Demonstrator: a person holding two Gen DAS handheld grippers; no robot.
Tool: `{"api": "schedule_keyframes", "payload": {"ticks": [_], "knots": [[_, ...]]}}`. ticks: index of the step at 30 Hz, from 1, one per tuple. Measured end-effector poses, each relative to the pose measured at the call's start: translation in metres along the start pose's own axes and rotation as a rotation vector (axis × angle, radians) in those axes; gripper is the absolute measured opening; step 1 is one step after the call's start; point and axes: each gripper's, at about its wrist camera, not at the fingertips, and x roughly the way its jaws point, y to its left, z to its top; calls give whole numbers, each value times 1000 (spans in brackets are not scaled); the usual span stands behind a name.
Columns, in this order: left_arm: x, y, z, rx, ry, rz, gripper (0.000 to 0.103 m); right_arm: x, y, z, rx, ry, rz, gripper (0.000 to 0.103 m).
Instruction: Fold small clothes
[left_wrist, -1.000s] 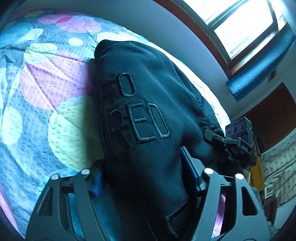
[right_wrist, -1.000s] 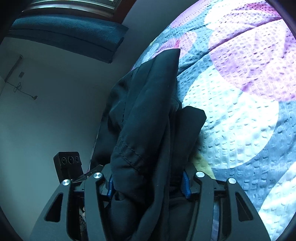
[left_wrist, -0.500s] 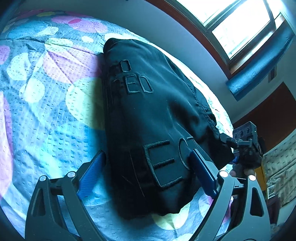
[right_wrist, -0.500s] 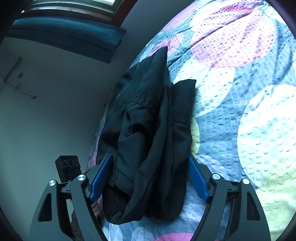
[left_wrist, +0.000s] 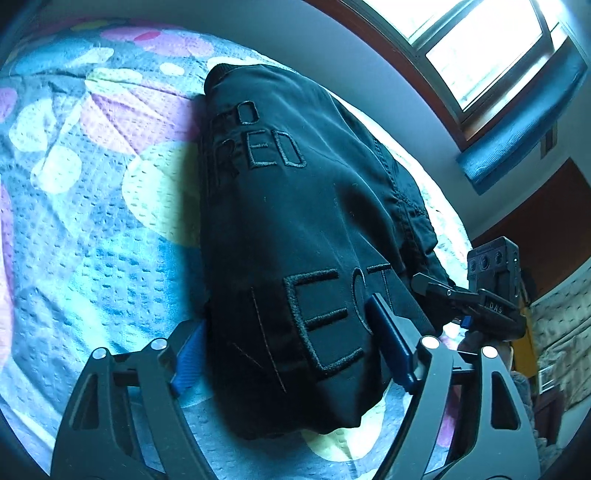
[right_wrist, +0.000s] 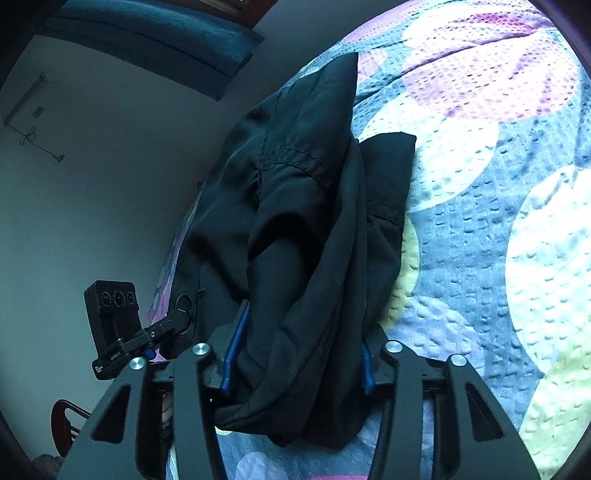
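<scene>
Black garment (left_wrist: 303, 229), matte woven cloth with raised stitched letters, folded into a thick bundle on waffle-textured, dotted bedspread (left_wrist: 85, 229). Left gripper (left_wrist: 295, 347) and right gripper (right_wrist: 295, 354): blue-padded jaws just closing, pinching the bundle's near end.

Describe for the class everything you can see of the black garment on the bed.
The black garment is a smooth, matte woven piece, folded into a long bundle on the dotted quilt. Raised black letters are stitched on its top face, reading "RED" higher up and "ECT" lower down. Seams with visible topstitching run along one side. From the right wrist view its layers bunch into thick folds. The left gripper and right gripper each have it between their jaws, which have just been closing on it.
</scene>
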Motion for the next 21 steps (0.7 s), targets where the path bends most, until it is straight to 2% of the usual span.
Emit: {"api": "schedule_keyframes", "payload": {"ticks": [3, 7, 21], "knots": [[-3, -4, -1, 11, -9, 13, 74, -5, -8, -1, 51, -4, 51, 37], [-6, -8, -1, 16, -13, 28, 72, -10, -8, -3, 63, -10, 69, 35], [-12, -9, -6, 3, 6, 13, 71, -27, -13, -15, 94, 5, 107, 34]]}}
